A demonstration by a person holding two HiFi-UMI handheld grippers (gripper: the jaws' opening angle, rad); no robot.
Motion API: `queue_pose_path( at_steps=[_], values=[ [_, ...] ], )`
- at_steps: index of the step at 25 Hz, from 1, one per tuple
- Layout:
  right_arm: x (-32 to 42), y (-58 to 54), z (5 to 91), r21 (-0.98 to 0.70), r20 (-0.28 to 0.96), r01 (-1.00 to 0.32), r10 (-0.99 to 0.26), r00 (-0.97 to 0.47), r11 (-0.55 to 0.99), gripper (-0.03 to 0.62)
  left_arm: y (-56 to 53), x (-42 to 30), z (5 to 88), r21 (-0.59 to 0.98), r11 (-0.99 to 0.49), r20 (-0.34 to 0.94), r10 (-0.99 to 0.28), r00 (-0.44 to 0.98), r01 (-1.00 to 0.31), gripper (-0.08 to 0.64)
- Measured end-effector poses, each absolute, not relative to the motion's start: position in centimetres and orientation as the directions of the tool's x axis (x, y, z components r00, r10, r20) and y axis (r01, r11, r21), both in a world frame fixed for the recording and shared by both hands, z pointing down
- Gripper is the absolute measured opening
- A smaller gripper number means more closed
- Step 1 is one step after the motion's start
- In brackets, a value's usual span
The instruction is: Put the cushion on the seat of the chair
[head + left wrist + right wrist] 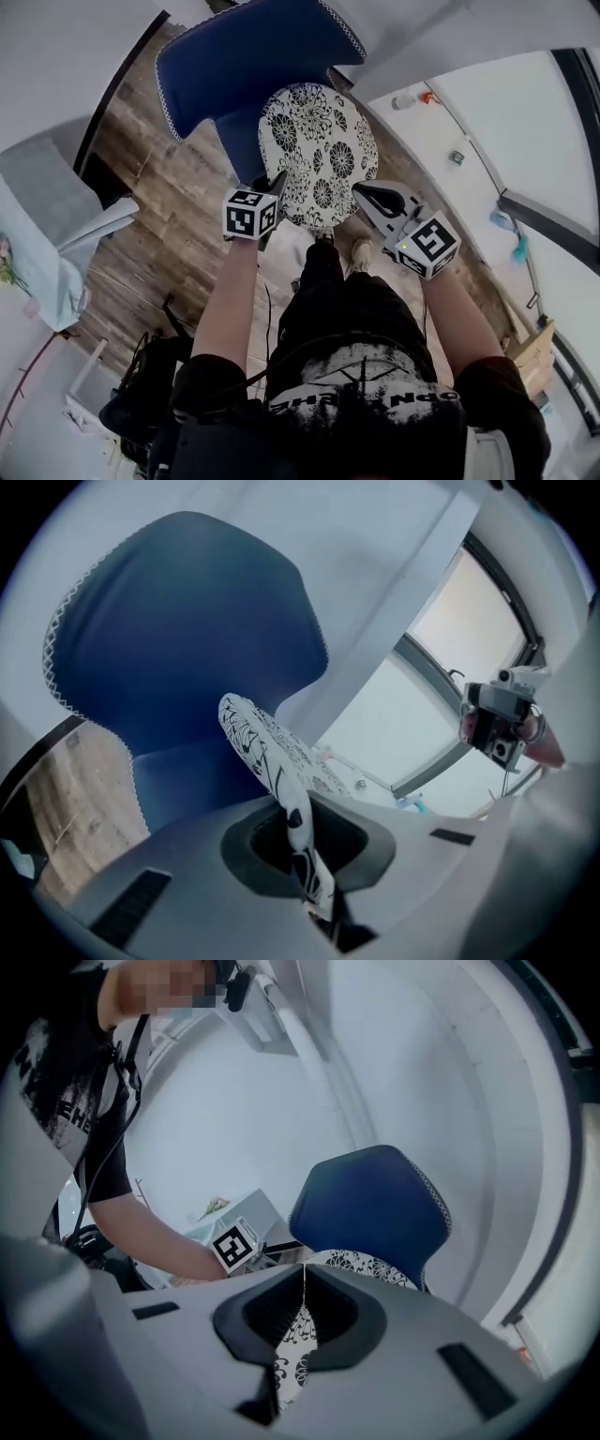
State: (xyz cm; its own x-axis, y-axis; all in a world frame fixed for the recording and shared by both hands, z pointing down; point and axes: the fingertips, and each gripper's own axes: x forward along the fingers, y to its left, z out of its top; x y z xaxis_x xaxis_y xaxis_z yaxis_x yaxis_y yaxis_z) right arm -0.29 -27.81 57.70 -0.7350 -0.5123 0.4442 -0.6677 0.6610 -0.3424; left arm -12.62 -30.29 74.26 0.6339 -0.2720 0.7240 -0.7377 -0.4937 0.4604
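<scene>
- Holding the cushion (pixel 319 150) by its near edge with both claws, we have it out in front of us, above the chair (pixel 246 58). It is round and white, printed with black flowers.
- From the head view the cushion covers most of the seat (pixel 240 141). We cannot tell whether its far edge touches the blue upholstery.
- Our left claw (pixel 277 181) is clamped on the left part of the near edge. In the left gripper view the jaws are nearly together with patterned cloth pinched between them, and the cushion rises from them edge-on and tilted, in front of the chair's backrest.
- Our right claw (pixel 360 191) grips the right part of the same edge. In the right gripper view the jaws stand narrow, with a fold of the flowered cloth caught between them.
- The chair is a dark blue shell with white stitching along its rim. It stands on a wooden floor (pixel 159 178), and its backrest is on the side away from us.
- Below the cushion we see our black trousers (pixel 347 305) and one light shoe (pixel 361 251) on the floor.
- A white window ledge (pixel 487 112) runs along the right, well apart from the chair, and small objects lie on it.
</scene>
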Motion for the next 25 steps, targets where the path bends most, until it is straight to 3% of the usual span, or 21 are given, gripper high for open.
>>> queue_pose_path(
  at_steps=[6, 15, 25],
  values=[
    [-9.0, -27.1, 59.0, -0.342, 0.466, -0.575, -0.397, -0.791, 0.744, 0.018, -29.8, -21.5, 78.5, 0.426, -0.398, 0.757, -0.335, 0.561, -0.812, 0.023],
    [-7.6, -26.8, 62.1, -0.376, 0.48, -0.513, -0.312, -0.82, 0.771, 0.018, -29.5, -23.3, 85.8, 0.371, -0.287, 0.827, -0.331, 0.455, -0.883, 0.023],
    [-7.0, -25.1, 64.9, -0.437, 0.487, -0.49, -0.26, -0.834, 0.754, 0.018, -30.3, -24.5, 89.8, 0.259, -0.275, 0.868, -0.355, 0.348, -0.926, 0.025]
  ],
)
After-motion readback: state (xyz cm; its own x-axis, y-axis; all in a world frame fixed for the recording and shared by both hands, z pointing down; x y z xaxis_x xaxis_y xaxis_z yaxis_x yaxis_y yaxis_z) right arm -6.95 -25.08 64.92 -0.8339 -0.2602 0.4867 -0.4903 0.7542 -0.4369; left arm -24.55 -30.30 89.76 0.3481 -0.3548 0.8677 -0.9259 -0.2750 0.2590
